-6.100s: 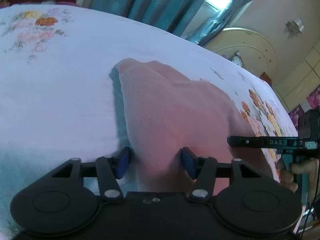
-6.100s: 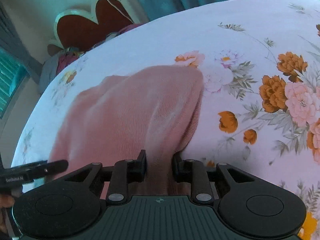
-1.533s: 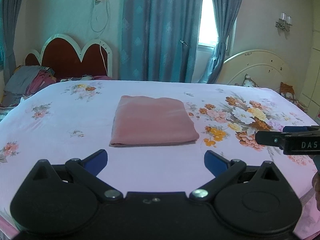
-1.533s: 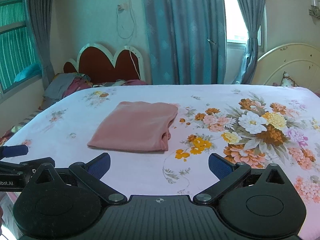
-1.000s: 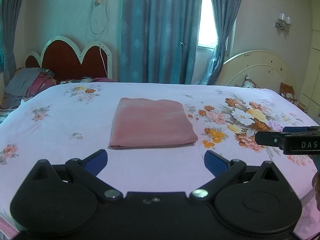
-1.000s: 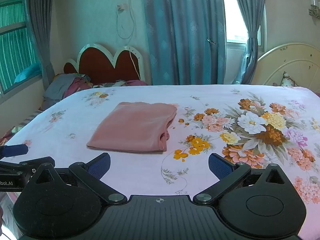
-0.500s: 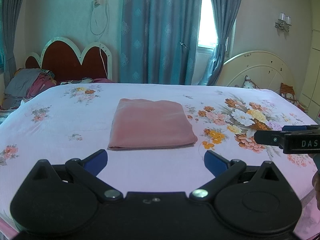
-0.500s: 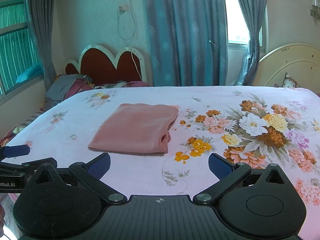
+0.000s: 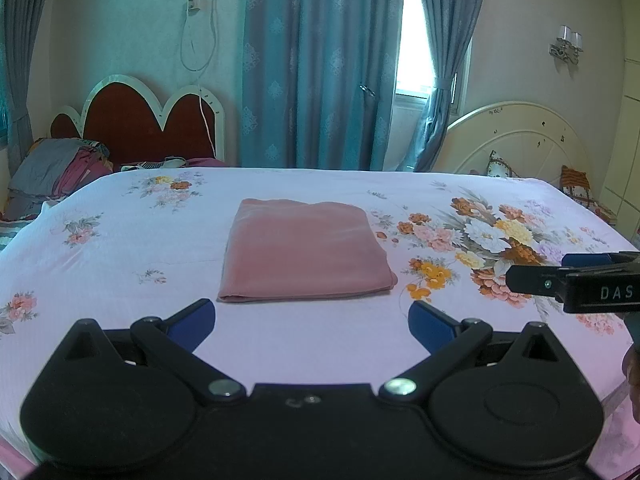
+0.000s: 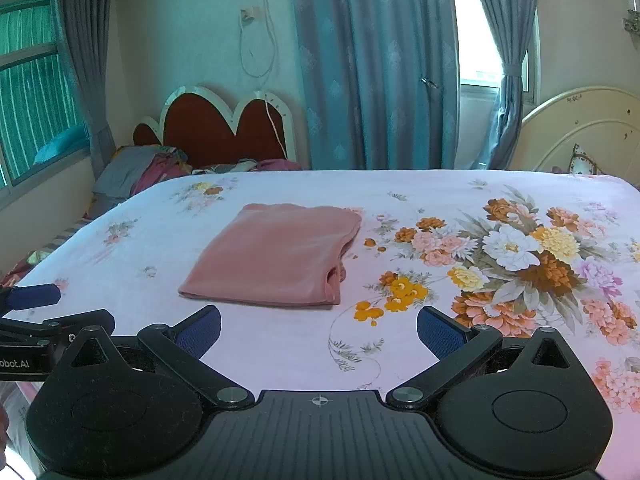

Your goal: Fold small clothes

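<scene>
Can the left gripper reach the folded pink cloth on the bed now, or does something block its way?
Probably yes. The left gripper is open and empty, the pink cloth lies flat just ahead of it, and only bare bed sheet lies between them.

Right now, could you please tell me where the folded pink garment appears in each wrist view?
Left wrist: the garment lies at centre, just beyond the open jaws, on the sheet.
Right wrist: the garment lies left of centre, its layered edge facing right.
Shared landmark: the red scalloped headboard, beyond it to the left.
</scene>
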Motion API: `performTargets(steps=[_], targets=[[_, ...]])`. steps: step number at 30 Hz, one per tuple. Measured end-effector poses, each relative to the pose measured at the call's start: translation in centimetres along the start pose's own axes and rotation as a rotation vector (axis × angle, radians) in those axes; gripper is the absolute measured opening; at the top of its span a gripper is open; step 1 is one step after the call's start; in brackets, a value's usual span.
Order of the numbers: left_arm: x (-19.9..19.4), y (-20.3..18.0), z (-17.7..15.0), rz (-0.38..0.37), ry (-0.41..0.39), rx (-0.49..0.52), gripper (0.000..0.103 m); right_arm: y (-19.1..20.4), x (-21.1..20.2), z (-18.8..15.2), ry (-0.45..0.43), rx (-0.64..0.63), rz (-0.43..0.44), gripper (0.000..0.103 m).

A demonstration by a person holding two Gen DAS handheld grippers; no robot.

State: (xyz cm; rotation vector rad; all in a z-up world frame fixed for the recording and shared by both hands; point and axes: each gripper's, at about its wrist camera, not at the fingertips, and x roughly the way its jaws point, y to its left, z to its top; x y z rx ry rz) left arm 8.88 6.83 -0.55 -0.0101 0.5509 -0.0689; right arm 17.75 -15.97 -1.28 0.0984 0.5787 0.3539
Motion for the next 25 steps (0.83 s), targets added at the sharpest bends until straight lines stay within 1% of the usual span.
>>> performTargets(steps=[15, 21, 25], targets=[[0.3, 0.3, 0.3, 0.000, -0.001, -0.002, 0.103, -0.1, 0.1, 0.1, -0.002, -0.004, 0.001, 0.103], [0.7, 0.5, 0.4, -0.012, -0.011, 0.009, 0.102, -0.2, 0.4, 0.2, 0.001, -0.008, 0.006, 0.103], [1.0, 0.5, 0.2, -0.011, -0.001, 0.001, 0.102, -0.2, 0.7, 0.0, 0.007, -0.010, 0.007, 0.103]])
